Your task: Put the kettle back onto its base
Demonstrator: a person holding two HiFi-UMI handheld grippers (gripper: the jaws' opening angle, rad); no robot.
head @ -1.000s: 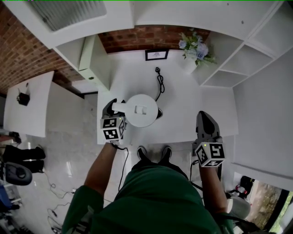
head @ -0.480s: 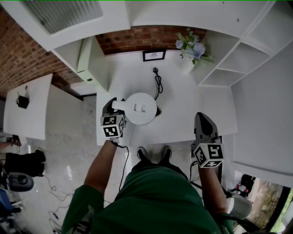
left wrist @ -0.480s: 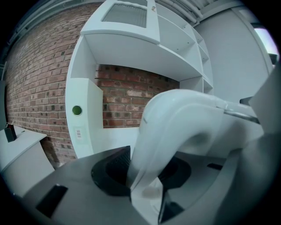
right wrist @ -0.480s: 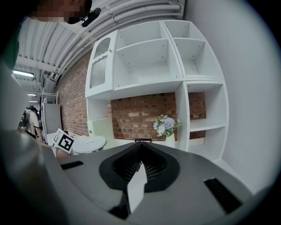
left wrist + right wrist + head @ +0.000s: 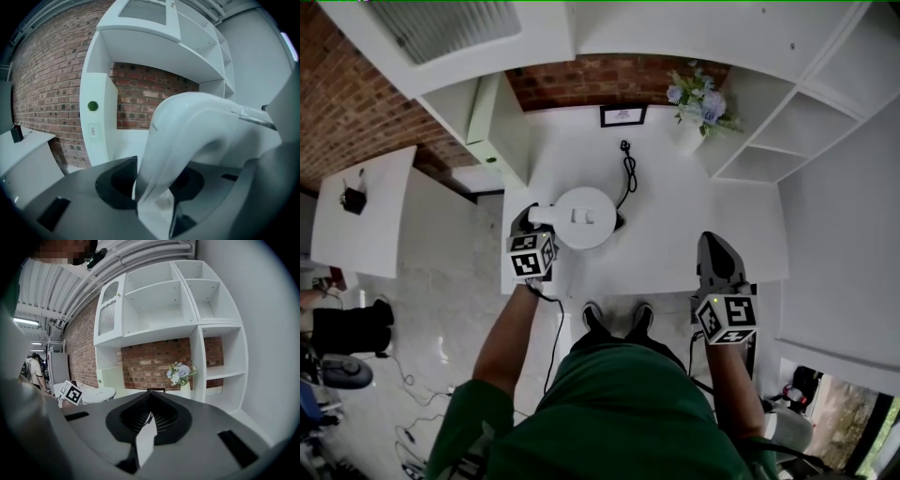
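The white kettle point(image 5: 584, 217) is at the left part of the white table point(image 5: 694, 216), over its dark base point(image 5: 622, 222), of which only a sliver shows at the kettle's right. I cannot tell whether the kettle rests on the base. My left gripper point(image 5: 534, 217) is shut on the kettle's handle point(image 5: 187, 126), which arches between the jaws in the left gripper view point(image 5: 157, 206). My right gripper point(image 5: 713, 238) is held at the table's near right edge, shut point(image 5: 145, 425) with nothing in it. From there the kettle point(image 5: 97, 393) shows far left.
A black power cord point(image 5: 628, 171) runs from the base toward the back wall. A small framed picture point(image 5: 622, 114) and a vase of flowers point(image 5: 696, 103) stand at the back. White shelves point(image 5: 806, 122) rise on the right, a white cabinet point(image 5: 492, 117) on the left.
The kettle and my left gripper have shifted only slightly and less of the dark base shows beside the kettle. The right gripper has not moved.
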